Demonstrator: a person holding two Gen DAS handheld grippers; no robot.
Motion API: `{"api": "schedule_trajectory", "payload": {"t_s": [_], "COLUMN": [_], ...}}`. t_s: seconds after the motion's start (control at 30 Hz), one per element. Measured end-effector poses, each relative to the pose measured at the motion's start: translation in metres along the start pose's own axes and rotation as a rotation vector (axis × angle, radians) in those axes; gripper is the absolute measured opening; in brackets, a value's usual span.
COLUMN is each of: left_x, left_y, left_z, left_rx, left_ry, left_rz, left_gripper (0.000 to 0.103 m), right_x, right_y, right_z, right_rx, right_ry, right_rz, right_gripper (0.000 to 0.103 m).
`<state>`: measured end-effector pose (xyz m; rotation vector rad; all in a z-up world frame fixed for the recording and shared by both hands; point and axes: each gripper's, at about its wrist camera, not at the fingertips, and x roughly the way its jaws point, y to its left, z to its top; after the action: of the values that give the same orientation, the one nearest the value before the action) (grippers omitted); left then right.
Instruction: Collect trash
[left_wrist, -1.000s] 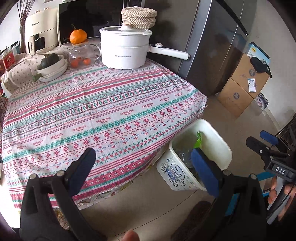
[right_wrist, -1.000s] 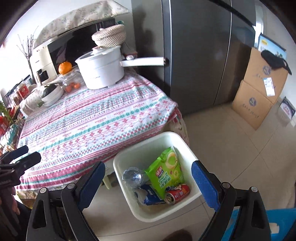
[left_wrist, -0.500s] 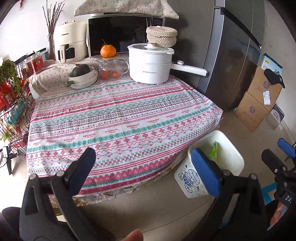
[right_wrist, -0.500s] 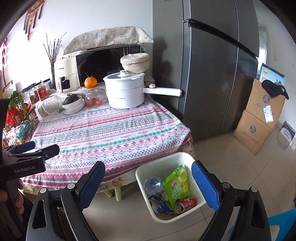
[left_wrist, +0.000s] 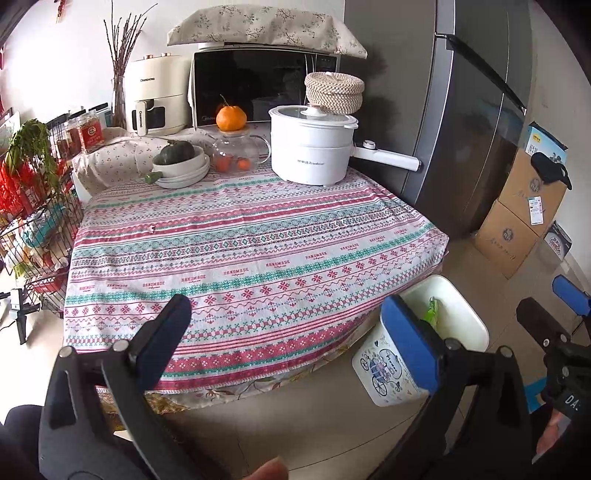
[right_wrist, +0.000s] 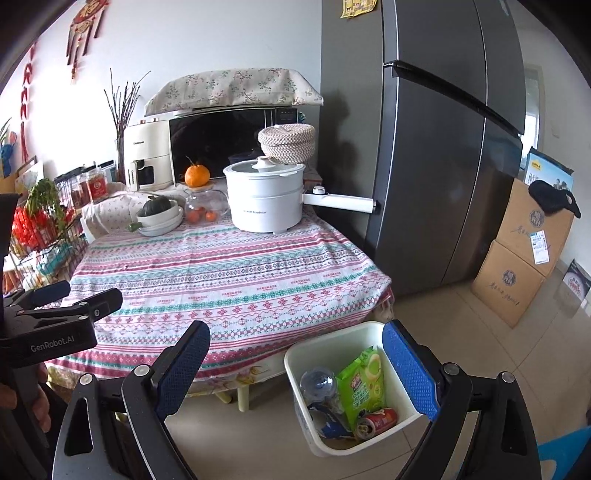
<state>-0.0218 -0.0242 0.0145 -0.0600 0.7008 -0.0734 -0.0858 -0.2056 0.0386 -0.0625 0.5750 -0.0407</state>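
1. We hold the left gripper (left_wrist: 286, 336) with its jaws spread wide and nothing between them, above the front edge of the table with the striped tablecloth (left_wrist: 255, 251).
2. Our right gripper (right_wrist: 295, 363) is likewise spread wide and holds nothing, hanging over the floor in front of the table.
3. The white trash bin (right_wrist: 295, 373) stands on the floor just beside the table's right front corner.
4. In the bin we see a green snack bag (right_wrist: 360, 386), a clear plastic bottle (right_wrist: 317, 382), a red soda can (right_wrist: 376, 421) and a blue wrapper (right_wrist: 334, 428).
5. At the back of the table stand a white electric pot (left_wrist: 312, 147), a glass teapot (left_wrist: 236, 153) with an orange (left_wrist: 231, 118) on its lid, and stacked bowls (left_wrist: 183, 171) holding a dark green squash.
6. A grey fridge (right_wrist: 443, 166) stands right of the table, with cardboard boxes (right_wrist: 524, 251) further right.
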Motion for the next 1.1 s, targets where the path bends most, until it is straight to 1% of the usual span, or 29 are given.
{"api": "schedule_trajectory", "payload": {"t_s": [0.5, 1.1], "left_x": [-0.0038, -0.0057], "left_y": [-0.0039, -0.0062], "left_z": [-0.0018, -0.0026], "left_rx": [0.016, 0.024], "left_ry": [-0.009, -0.02], "left_rz": [0.001, 0.032], "left_gripper": [0.102, 0.102], "right_x": [0.004, 0.0051], "right_y": [0.0019, 0.0031], "right_z": [-0.0019, -0.0032], "right_rx": [0.002, 0.015], "right_ry": [0.011, 0.016], "right_rz": [0.005, 0.004], "right_gripper": [0.096, 0.096]}}
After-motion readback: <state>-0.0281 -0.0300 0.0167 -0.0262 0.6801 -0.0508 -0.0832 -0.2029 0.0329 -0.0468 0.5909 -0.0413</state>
